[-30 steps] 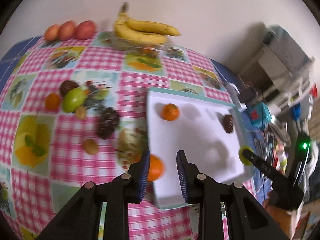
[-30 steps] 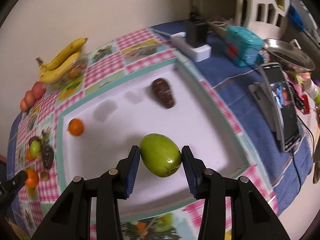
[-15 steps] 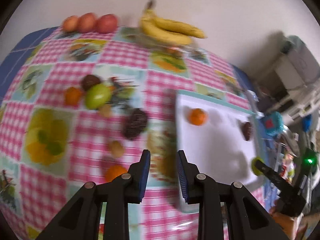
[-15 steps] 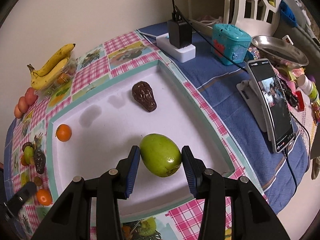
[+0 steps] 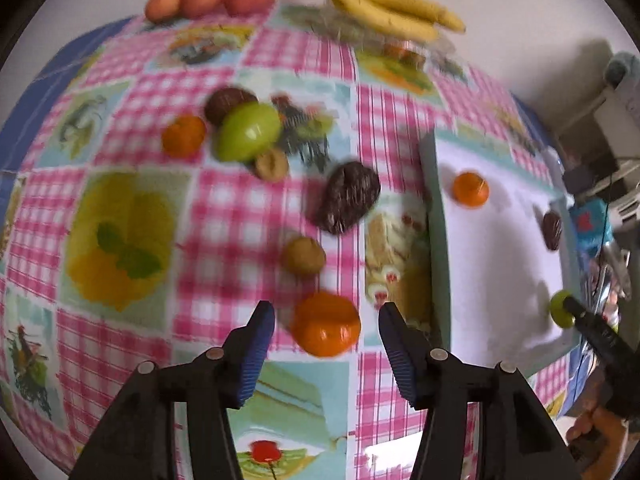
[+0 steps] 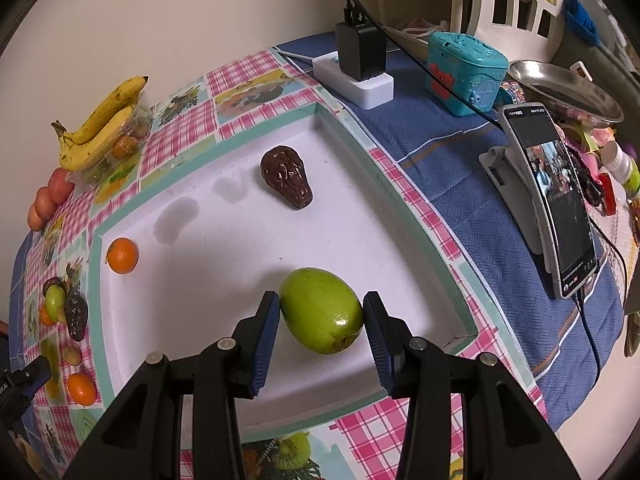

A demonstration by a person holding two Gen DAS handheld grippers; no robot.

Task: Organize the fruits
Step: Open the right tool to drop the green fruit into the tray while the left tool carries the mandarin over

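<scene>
The left claw [image 5: 326, 322] was opening over the checked tabletop [image 5: 224, 220], an orange [image 5: 325, 329] lying loose between its pads beside the white tray [image 5: 500, 280]. The right claw [image 6: 320, 320] gripped a green mango [image 6: 321, 309] above the tray's near corner.

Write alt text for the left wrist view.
The left tongs are opening over an orange fruit on a pink checked tablecloth, pads not touching it. More fruit lies scattered beyond, bananas at the far edge, a white tray to the right.
</scene>
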